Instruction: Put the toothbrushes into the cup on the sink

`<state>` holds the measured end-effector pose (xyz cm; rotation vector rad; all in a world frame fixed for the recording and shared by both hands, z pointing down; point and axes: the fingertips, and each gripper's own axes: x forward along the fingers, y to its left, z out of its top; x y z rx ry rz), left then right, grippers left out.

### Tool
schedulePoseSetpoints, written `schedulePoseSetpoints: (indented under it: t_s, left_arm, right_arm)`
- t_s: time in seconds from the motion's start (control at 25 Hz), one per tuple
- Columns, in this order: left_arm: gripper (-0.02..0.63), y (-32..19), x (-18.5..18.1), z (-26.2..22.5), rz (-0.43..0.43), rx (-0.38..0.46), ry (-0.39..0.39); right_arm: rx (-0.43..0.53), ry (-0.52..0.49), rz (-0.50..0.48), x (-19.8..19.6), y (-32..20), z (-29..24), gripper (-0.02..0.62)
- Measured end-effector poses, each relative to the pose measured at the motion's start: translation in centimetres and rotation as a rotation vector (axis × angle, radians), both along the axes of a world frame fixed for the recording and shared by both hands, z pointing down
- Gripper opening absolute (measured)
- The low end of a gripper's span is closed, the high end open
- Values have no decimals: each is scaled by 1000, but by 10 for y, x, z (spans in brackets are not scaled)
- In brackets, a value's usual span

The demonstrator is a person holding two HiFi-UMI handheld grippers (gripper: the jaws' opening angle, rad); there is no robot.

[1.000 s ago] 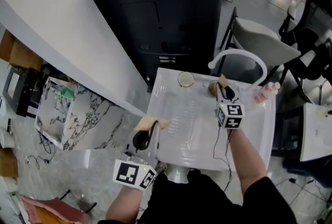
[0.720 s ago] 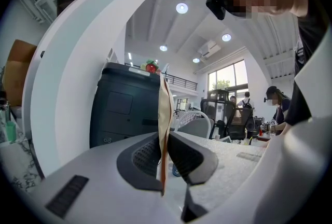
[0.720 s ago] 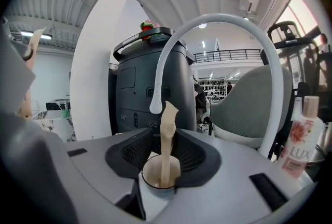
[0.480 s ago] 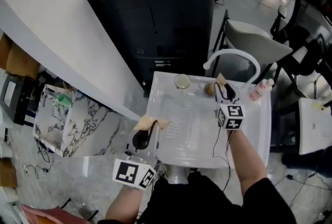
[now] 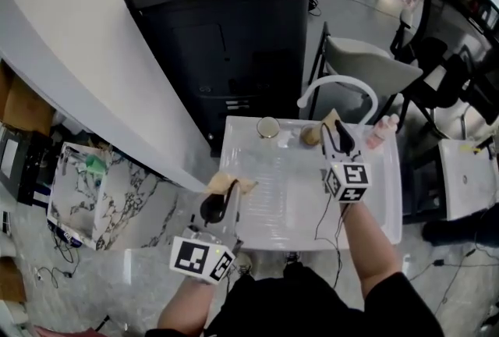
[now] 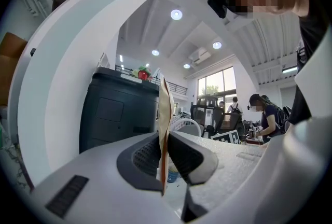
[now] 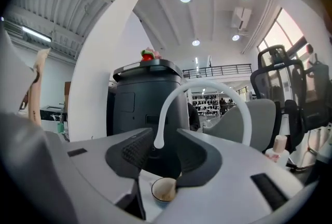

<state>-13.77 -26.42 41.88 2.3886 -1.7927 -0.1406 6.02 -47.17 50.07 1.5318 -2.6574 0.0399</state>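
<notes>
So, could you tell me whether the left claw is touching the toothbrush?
Touching. In the left gripper view the left claw has its jaws pressed on both sides of the thin tan toothbrush, upright between them.

Nothing legible anywhere — no text, label, brand or number can be read.

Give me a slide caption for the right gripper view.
Right gripper, jaws just opened and empty, the cup below, the white faucet arching ahead.
</notes>
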Motion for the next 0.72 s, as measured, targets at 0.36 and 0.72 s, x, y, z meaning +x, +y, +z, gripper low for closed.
schedulePoseSetpoints:
  t_s: [0.36, 0.72]
  left_arm:
    - [38, 5, 2, -18, 72, 44, 18]
    - [38, 13, 0, -38, 125, 90, 27]
  right_arm:
    - [157, -59, -64, -16, 72, -91, -2]
    - [231, -77, -130, -31, 155, -158, -3]
